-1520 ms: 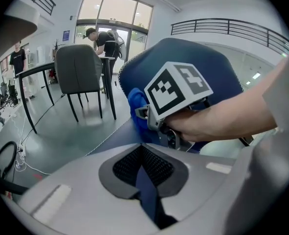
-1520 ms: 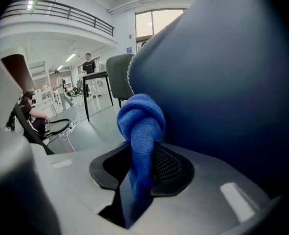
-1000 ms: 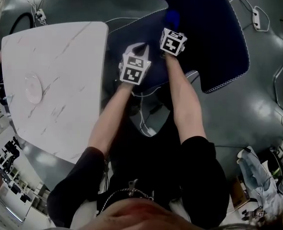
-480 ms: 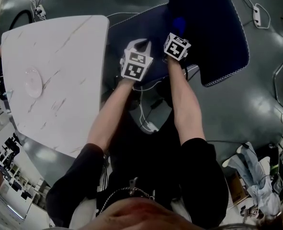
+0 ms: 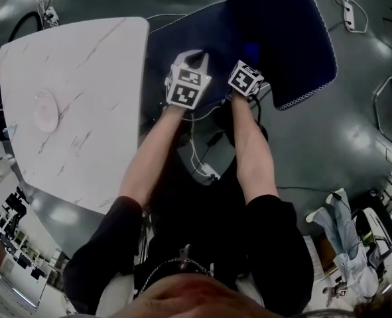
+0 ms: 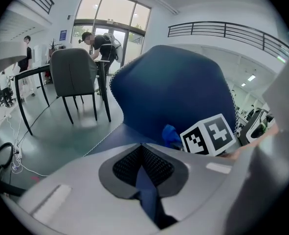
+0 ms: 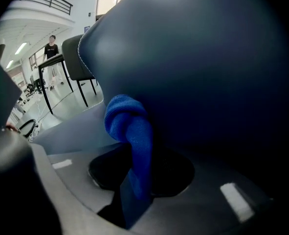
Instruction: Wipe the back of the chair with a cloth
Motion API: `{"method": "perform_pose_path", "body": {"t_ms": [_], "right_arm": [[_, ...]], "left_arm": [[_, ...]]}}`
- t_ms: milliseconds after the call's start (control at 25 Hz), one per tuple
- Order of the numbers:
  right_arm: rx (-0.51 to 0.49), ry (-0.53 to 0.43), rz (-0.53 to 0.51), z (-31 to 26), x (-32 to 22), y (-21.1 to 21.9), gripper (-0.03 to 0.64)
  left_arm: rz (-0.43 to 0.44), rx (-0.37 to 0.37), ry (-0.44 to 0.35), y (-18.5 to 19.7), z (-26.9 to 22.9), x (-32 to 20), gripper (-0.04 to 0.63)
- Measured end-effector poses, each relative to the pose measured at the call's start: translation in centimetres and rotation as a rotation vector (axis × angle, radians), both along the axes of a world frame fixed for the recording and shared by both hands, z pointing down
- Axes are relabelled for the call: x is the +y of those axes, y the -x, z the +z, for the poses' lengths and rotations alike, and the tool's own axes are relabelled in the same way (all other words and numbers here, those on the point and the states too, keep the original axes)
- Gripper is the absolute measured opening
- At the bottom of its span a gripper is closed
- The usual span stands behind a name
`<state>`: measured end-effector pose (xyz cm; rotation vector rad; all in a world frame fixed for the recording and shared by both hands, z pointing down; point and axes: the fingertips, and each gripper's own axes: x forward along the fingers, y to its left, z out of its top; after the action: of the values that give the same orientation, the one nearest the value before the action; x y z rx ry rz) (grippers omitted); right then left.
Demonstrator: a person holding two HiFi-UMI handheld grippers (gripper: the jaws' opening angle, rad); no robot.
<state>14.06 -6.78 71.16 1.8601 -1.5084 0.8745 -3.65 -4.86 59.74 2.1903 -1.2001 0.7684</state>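
A dark blue chair [image 5: 288,38] with white stitched edges stands ahead of me, its back filling the right gripper view [image 7: 208,67]. My right gripper [image 5: 250,57] is shut on a bright blue cloth [image 7: 129,131], which is bunched against the chair back; the cloth [image 5: 251,48] shows as a small blue patch past the marker cube. My left gripper [image 5: 196,59] hangs just left of it over the seat, jaws shut with nothing between them [image 6: 143,153]. From the left gripper view I see the cloth [image 6: 171,135] beside the right gripper's cube.
A white marble table [image 5: 69,98] with a clear dish [image 5: 44,114] stands close on the left of the chair. Cables and a power strip [image 5: 205,171] lie on the floor by my feet. A grey chair [image 6: 76,77] and people stand farther off.
My right gripper has drawn the cloth down the chair back towards me. The left gripper has stayed beside it, shifting only slightly.
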Motion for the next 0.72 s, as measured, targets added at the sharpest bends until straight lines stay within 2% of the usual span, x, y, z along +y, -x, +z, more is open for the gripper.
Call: {"method": "perform_pose_path", "body": {"t_ms": [120, 200, 440, 720], "right_arm": [[0.014, 0.055, 0.065, 0.1, 2.6, -1.4, 0.115], [0.021, 0.055, 0.052, -0.8, 3.3, -1.4, 0.115], [0.05, -0.035, -0.171, -6.5, 2.7, 1.5, 0.114], [0.013, -0.224, -0.338, -18.3, -0.3, 4.8, 0.114]], "left_arm": [[0.004, 0.003, 0.006, -0.2, -0.8, 0.7, 0.009], [0.007, 0.006, 0.007, -0.2, -1.5, 1.0, 0.009], [-0.008, 0.015, -0.003, -0.3, -4.7, 0.9, 0.009], [-0.038, 0.017, -0.06, 0.1, -11.8, -1.3, 0.009]]}}
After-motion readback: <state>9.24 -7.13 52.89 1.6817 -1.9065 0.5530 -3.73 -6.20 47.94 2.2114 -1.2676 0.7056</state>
